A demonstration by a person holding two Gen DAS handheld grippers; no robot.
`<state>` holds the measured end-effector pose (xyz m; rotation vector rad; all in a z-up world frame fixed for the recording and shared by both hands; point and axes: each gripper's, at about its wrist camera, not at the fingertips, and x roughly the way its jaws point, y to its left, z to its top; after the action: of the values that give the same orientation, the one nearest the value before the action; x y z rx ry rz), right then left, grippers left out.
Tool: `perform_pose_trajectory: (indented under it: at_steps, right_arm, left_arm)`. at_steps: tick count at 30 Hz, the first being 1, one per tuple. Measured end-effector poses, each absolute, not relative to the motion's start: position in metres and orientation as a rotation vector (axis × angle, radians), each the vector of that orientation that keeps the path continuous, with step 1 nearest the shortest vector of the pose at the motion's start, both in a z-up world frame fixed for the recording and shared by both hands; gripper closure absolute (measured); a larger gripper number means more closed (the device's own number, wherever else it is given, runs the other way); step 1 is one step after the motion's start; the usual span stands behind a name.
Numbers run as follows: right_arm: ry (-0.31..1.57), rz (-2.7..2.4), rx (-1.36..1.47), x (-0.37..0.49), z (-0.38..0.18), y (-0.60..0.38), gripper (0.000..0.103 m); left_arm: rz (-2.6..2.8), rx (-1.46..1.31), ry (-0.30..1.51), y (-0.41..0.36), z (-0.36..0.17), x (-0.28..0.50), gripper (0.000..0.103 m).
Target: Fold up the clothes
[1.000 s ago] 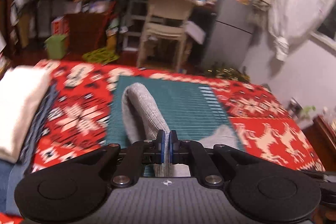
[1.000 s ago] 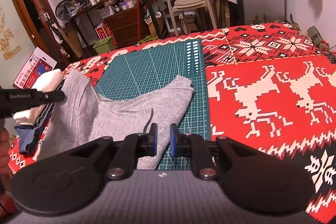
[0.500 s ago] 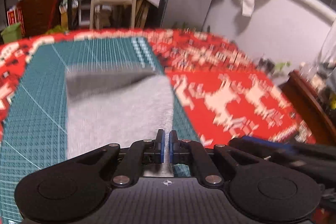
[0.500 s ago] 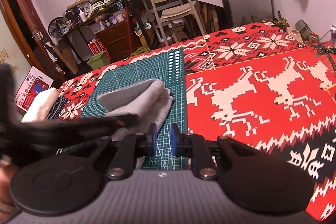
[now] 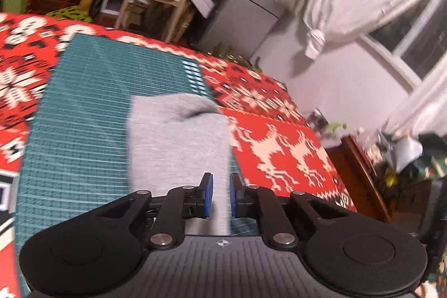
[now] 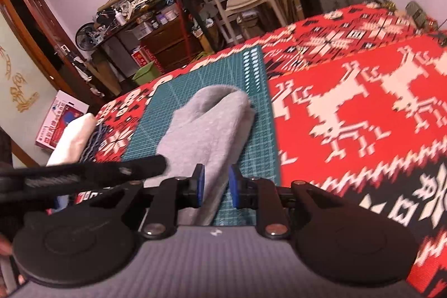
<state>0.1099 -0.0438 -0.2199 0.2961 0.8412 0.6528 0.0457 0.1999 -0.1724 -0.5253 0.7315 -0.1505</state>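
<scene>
Presently, in the left wrist view, the left gripper (image 5: 220, 196) is letting go: its jaws are opening, and the near edge of the grey garment (image 5: 178, 141) is lying in the gap with neither pad pressing it. The garment is lying folded on the green cutting mat (image 5: 83, 113), stretching from the gripper toward 12 o'clock, with the red patterned blanket (image 5: 279, 152) running off toward 3 o'clock.

In the right wrist view, the right gripper (image 6: 216, 187) is opening likewise, the grey cloth (image 6: 206, 130) passing loosely between its jaws. The left tool (image 6: 92, 172) is reaching in from 9 o'clock. A folded stack (image 6: 74, 138) is sitting at 10 o'clock.

Judgement: both grippers should be drawing back low and straight, so no pad is dragging the top layer and disturbing the fold.
</scene>
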Motion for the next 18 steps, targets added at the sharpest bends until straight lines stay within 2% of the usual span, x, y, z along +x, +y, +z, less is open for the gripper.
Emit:
perform_pose_trajectory:
  at_steps: [1,3,4,13,14,15,18]
  right_arm:
    - [0.854,0.655,0.316,0.110,-0.223,-0.042,0.078]
    - [0.879,0.656,0.356,0.111,-0.229,-0.039,0.066]
    - [0.891,0.656,0.377,0.111,-0.232,-0.038,0.064]
    - [1.012,0.683,0.470,0.106,-0.257,-0.022,0.064]
    - [1.020,0.685,0.479,0.105,-0.259,-0.021,0.068]
    - [1.021,0.690,0.485,0.104,-0.260,-0.020,0.082]
    - [1.008,0.705,0.460,0.099,-0.257,-0.015,0.097]
  left_arm:
    - [-0.146,-0.542,0.736,0.207,-0.174,0.043,0.092]
    - [-0.148,-0.574,0.758,0.217,-0.180,0.038,0.093]
    - [-0.159,-0.591,0.765,0.221,-0.183,0.036,0.093]
    - [-0.282,-0.642,0.814,0.221,-0.210,0.028,0.094]
    - [-0.293,-0.647,0.824,0.221,-0.213,0.029,0.095]
    - [-0.306,-0.658,0.833,0.221,-0.216,0.029,0.095]
    - [-0.327,-0.694,0.859,0.222,-0.225,0.030,0.095]
